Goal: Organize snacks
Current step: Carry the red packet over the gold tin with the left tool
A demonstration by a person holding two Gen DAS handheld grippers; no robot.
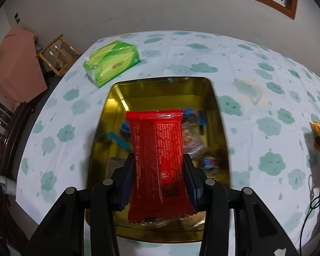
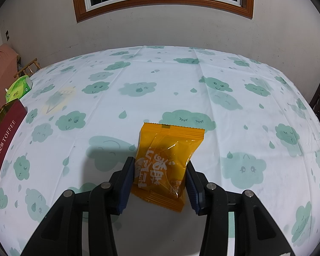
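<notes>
1. The red packet (image 1: 157, 160) is clamped across its width by the left gripper (image 1: 159, 179), whose jaws are closed only as far as the packet allows. It is held above the open gold tin (image 1: 220, 128), over the loose snacks already lying inside.

2. The orange packet (image 2: 167, 166) is pinched at its sides by the right gripper (image 2: 160, 183), the jaws likewise closed onto it. It appears lifted just off the tablecloth (image 2: 160, 81), though how far cannot be told.

3. A slip is judged possible with either packet: the film is glossy and the contents are soft, so the packet can be squeezed out of the pads if the hold is loosened unevenly.

4. The red packet is long and sits lengthwise in the jaws. If it is released too near the tin's near wall, it could be caught on the rim and left hanging out.

5. The tin is light metal on a smooth cloth. It could be pushed or tipped if the rim is struck by the gripper on the way down.

6. In the right wrist view the tin is seen far to the left, beside the green tissue pack (image 2: 19, 88). The two grippers could be crowded together over the opening if the orange packet is brought across too soon.
</notes>
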